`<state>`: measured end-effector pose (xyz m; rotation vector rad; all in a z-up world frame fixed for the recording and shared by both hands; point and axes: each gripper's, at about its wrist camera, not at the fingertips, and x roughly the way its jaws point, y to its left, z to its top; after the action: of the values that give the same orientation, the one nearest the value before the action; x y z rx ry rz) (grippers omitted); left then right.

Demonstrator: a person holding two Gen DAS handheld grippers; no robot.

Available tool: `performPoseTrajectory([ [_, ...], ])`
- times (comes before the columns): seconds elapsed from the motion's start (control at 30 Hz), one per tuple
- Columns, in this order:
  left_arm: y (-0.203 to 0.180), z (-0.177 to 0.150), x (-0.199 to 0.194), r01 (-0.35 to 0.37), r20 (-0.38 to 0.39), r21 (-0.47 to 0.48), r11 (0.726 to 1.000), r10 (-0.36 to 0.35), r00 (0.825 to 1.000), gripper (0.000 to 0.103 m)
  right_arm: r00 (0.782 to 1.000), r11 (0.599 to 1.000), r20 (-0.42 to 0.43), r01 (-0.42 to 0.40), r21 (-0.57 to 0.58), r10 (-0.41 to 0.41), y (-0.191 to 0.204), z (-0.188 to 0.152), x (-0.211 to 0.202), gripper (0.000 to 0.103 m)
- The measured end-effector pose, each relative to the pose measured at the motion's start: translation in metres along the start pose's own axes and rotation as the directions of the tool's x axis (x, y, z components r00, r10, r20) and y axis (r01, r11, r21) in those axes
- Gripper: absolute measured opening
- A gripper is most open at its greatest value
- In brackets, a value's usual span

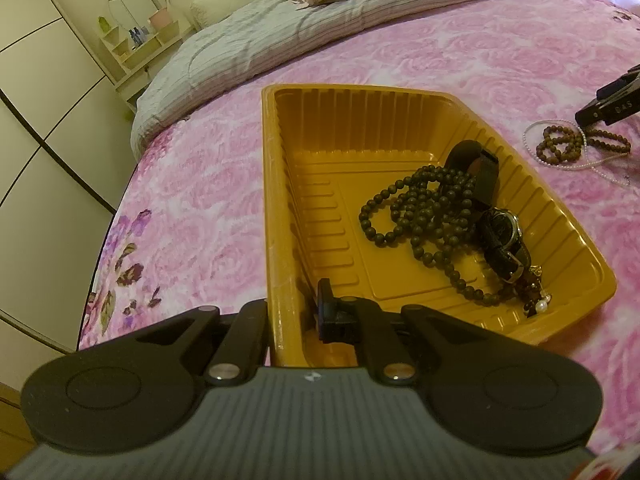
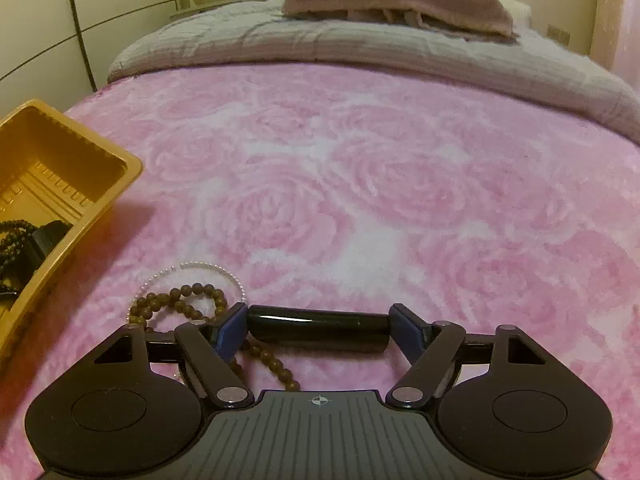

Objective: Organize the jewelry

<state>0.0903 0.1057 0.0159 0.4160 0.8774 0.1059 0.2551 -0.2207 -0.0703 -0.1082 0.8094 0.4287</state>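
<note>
The left claw [image 1: 298, 312] is clamped on the near rim of the yellow tray [image 1: 280, 200], which sits on the pink bed [image 2: 360, 180] holding dark beads [image 1: 416, 216] and a watch [image 1: 502, 236]. The right claw [image 2: 318, 328] grips a black bangle [image 2: 316, 326] beside brown beads [image 2: 192, 300] and a pearl strand [image 2: 208, 267].

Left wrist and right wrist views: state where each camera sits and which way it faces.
Left wrist: on the left claw, angled down across the bed; its fingers are shut on the near wall of the yellow tray, which holds dark beads and a watch.
Right wrist: on the right claw, angled down at the pink blanket; a black cylinder lies between its spread fingers.
Shared: the tray, brown bead bracelet, white pearl strand. No hand shows.
</note>
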Motion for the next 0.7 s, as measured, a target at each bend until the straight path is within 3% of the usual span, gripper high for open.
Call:
performPoseTrajectory([
  [0.27, 0.0, 0.0, 0.002, -0.003, 0.003, 0.003, 1.0, 0.003, 1.0, 0.006, 0.994, 0.998, 0.111, -0.01, -0.059, 0.017, 0.027, -0.003, -0.043, 0.075],
  [0.43, -0.001, 0.001, 0.001, -0.001, 0.001, 0.001, 1.0, 0.001, 1.0, 0.006, 0.979, 0.989, 0.169, -0.094, -0.117, 0.113, 0.063, -0.001, -0.068, 0.075],
  [0.7, -0.002, 0.001, 0.001, 0.003, 0.004, -0.006, 1.0, -0.003, 1.0, 0.006, 0.95, 0.956, 0.181, -0.217, -0.198, 0.254, 0.121, 0.008, -0.081, 0.075],
])
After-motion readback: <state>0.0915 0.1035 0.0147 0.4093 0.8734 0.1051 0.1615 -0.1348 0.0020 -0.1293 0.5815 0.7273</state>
